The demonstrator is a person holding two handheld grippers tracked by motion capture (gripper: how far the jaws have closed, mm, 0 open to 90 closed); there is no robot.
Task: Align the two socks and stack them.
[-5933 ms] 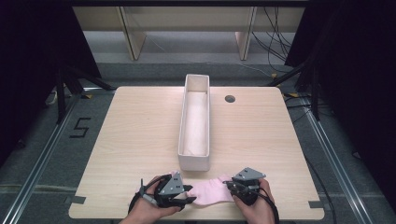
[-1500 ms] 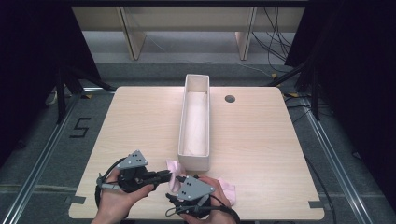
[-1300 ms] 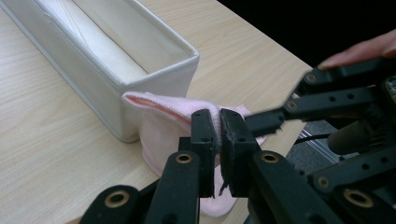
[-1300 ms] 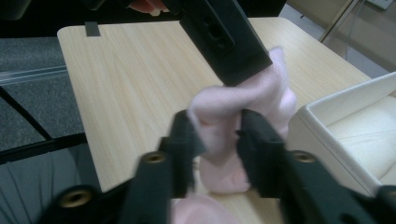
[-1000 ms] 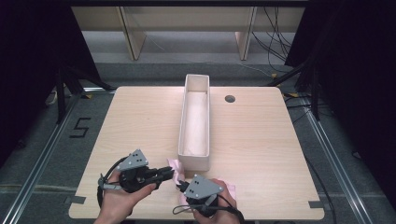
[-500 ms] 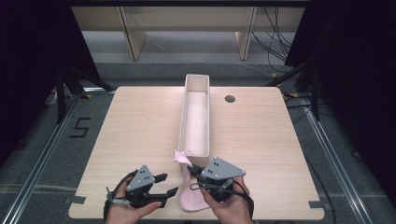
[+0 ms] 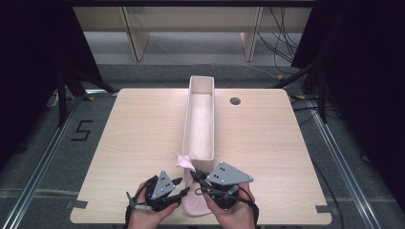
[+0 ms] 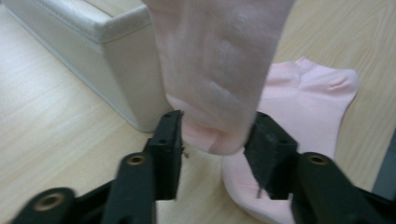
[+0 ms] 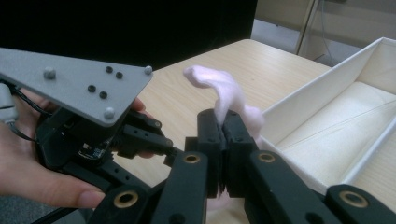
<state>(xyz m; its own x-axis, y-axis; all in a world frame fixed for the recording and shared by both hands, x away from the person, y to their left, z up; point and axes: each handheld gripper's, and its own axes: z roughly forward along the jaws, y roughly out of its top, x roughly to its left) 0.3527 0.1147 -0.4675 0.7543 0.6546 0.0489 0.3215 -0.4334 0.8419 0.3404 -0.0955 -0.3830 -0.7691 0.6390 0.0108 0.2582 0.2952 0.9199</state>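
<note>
pink sock (image 7: pixel 184 161) (hanging) pinched in right tool (image 7: pixel 199 177).

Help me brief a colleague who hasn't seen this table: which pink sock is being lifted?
Start at the long white box running down the middle of the wooden table. At its near end, the right gripper pinches a pink sock hanging upright. The other pink sock lies flat on the table.

Sock (image 7: pixel 196 205) lies on table (image 7: pixel 267 143), just before box (image 7: pixel 200 119).
</note>
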